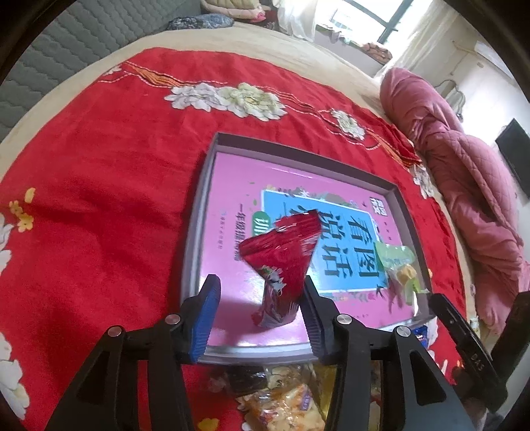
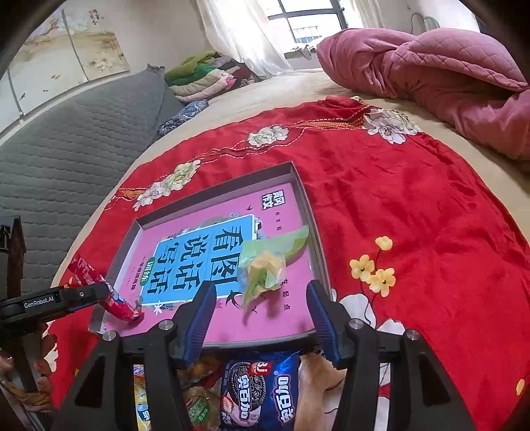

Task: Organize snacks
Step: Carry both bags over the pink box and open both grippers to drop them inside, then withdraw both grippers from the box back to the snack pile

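**Inspector:** What is the work surface?

**Onlooker:** A bed. A red cloth (image 1: 109,205) embroidered with white and yellow flowers is spread over a beige sheet (image 2: 285,89). On the cloth sits a shallow grey box tray (image 1: 195,238), its floor covered by a pink and blue printed sheet with large Chinese characters.

**Inspector:** And the left gripper (image 1: 261,298)?

**Onlooker:** Its jaws stand wide apart over the tray's near edge. A red foil snack packet (image 1: 285,265) lies between them on the pink floor, tilted, close against the right-hand pad. Whether it actually touches that pad, I cannot tell. The jaws are not closed on it.

**Inspector:** The right gripper (image 2: 261,301)?

**Onlooker:** Also spread wide, holding nothing. A green and yellow wrapped snack (image 2: 268,265) lies in the tray just ahead of its fingertips, near the tray's right wall.

**Inspector:** Other snacks?

**Onlooker:** A loose heap on the cloth just outside the tray's near edge, beneath both grippers. A blue cookie packet (image 2: 261,391) shows plainly; the rest are yellowish bags (image 1: 285,404), partly hidden.

**Inspector:** The room?

**Onlooker:** A rumpled pink quilt (image 2: 430,73) on the bed's far side, well apart from the tray. A grey quilted headboard (image 2: 73,146), folded bedding (image 2: 205,76) stacked in the corner, and a window (image 2: 308,23) with white curtains.
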`<state>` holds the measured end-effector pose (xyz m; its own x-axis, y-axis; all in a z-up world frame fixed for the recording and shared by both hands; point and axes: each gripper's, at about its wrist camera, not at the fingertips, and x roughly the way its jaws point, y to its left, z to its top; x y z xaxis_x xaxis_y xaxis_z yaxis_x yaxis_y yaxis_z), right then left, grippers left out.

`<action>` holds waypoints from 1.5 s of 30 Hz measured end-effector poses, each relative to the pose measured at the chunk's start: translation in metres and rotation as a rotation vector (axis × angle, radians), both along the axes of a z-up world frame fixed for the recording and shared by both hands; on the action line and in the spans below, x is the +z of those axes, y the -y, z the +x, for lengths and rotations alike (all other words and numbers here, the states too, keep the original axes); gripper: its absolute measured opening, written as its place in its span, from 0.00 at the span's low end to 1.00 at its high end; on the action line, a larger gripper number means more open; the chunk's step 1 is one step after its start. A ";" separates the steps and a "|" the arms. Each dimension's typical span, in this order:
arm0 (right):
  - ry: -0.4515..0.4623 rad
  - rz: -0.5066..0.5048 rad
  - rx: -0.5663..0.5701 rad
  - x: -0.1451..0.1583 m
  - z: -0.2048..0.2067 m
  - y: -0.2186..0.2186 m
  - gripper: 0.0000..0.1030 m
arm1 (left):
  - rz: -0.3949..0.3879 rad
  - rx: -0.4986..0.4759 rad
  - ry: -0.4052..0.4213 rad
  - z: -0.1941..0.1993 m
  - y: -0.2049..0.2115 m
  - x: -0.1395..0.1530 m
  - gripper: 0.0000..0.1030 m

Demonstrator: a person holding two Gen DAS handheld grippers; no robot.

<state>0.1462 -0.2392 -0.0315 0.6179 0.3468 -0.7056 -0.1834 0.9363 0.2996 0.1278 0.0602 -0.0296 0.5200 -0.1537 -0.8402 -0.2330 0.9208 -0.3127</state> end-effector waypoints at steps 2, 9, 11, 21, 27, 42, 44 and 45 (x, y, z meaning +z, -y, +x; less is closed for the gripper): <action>0.001 0.001 -0.002 0.001 -0.001 0.000 0.55 | -0.001 0.006 0.003 -0.001 -0.003 0.001 0.49; -0.003 0.001 0.005 0.001 -0.003 -0.001 0.56 | -0.007 0.008 0.022 -0.004 -0.007 0.008 0.49; -0.002 0.003 0.005 0.001 -0.003 -0.001 0.56 | -0.004 0.007 0.026 -0.004 -0.008 0.009 0.49; 0.033 0.002 -0.002 0.011 -0.007 0.002 0.63 | 0.014 -0.005 0.045 -0.010 -0.003 0.019 0.49; 0.056 0.003 0.011 0.019 -0.012 0.002 0.66 | 0.010 -0.007 0.066 -0.016 -0.002 0.029 0.55; 0.103 0.019 -0.015 0.038 -0.028 0.019 0.68 | 0.023 -0.018 0.072 -0.037 0.000 0.042 0.55; 0.108 0.022 -0.026 0.040 -0.030 0.024 0.68 | 0.023 -0.018 0.072 -0.040 0.000 0.043 0.55; 0.110 0.022 -0.030 0.041 -0.030 0.026 0.68 | 0.025 -0.018 0.071 -0.041 0.000 0.043 0.55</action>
